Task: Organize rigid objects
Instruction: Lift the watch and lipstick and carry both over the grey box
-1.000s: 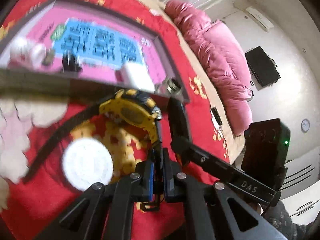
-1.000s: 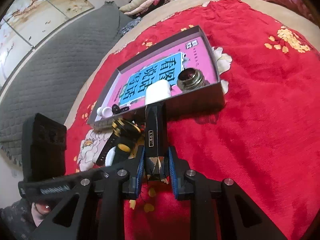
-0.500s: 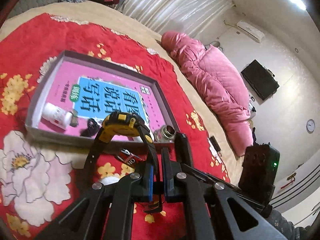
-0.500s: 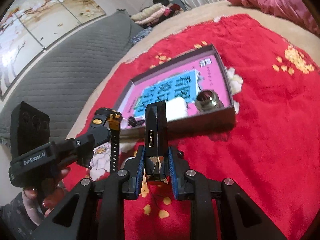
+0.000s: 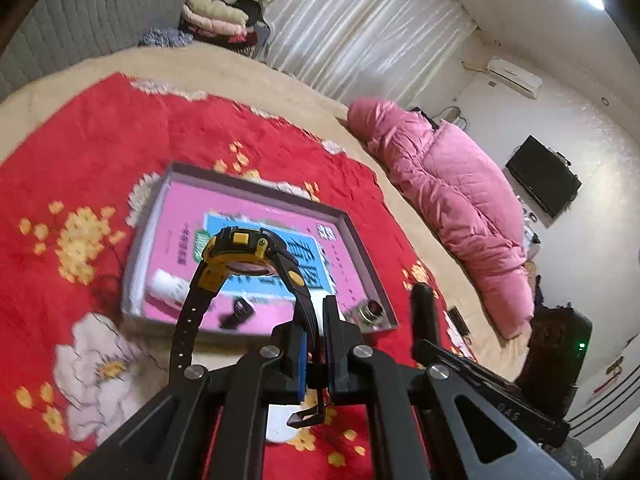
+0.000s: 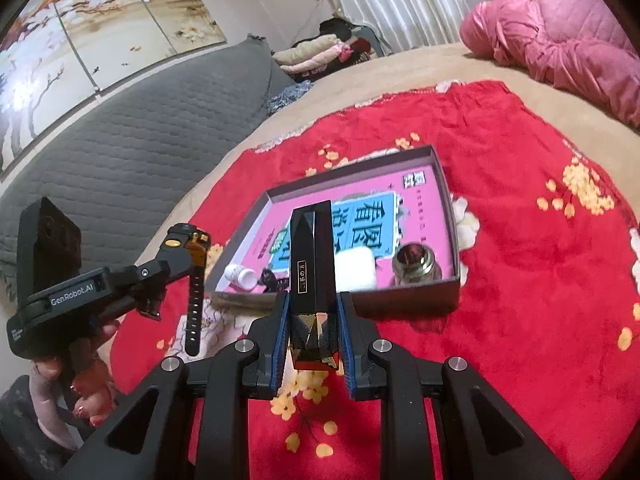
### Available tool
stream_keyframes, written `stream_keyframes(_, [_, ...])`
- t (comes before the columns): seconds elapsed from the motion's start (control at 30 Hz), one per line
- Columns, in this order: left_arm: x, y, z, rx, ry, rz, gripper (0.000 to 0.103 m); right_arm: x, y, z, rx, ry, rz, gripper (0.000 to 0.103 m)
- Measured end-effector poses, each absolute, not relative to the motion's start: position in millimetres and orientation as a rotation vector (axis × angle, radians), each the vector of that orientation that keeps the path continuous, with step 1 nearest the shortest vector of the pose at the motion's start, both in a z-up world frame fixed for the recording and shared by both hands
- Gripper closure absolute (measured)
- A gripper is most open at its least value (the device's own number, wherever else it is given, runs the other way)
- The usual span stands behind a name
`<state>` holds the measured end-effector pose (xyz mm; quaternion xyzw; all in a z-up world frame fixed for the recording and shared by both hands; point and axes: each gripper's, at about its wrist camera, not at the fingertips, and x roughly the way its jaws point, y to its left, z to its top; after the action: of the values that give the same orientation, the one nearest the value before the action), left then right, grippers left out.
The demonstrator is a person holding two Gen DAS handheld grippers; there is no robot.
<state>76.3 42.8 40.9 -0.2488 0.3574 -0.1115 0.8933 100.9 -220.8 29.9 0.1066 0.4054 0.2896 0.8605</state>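
Left gripper [image 5: 316,320]: its jaws are clamping one strap of a black and yellow wristwatch [image 5: 244,256], near the bottom centre of the left wrist view; the watch case is arching up over the tray and the free strap is hanging down at lower left.
Right gripper [image 6: 312,320]: its blue-lined jaws are squeezing a tall black faceted box [image 6: 312,256] at the centre of the right wrist view, the box standing up along the fingers with a small gold label on its face.
Tray [image 6: 450,208]: a shallow grey box is lying on the blanket in mid-frame, lined with a pink and blue printed sheet.
Tray contents: a small white bottle [image 6: 240,274] is lying at the near left corner, a small black item [image 5: 238,312] beside it, a white rounded case [image 6: 356,270] just right of the black box, and a metal-collared glass piece [image 6: 414,266] at the near right corner.
Surface: a red blanket [image 6: 520,280] with yellow and white flowers is spreading over a beige bed [image 5: 120,64].
Room: a pink quilt [image 5: 452,196] is bunching at the right, white curtains [image 5: 360,36] are hanging at top centre, folded clothes [image 5: 216,20] are piling at upper left, a dark screen [image 5: 542,176] and an air conditioner [image 5: 514,76] are showing on the right wall.
Person: a hand [image 6: 68,364] is gripping the left tool's handle at lower left of the right wrist view.
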Motion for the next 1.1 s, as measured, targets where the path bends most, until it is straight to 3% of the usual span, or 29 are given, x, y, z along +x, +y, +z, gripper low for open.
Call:
stream_keyframes(0.73, [94.9,63.8,66.5,-0.421,0.641,-0.136,0.096,113.2,-201.8,52.9,0.16,0.776,0.584,0.08])
stream_keyframes(1.1, [116.6,62.9,47.5,-0.406,0.675,-0.13,0.096,122.4,-200.6,49.7,0.157,0.783,0.56,0.08])
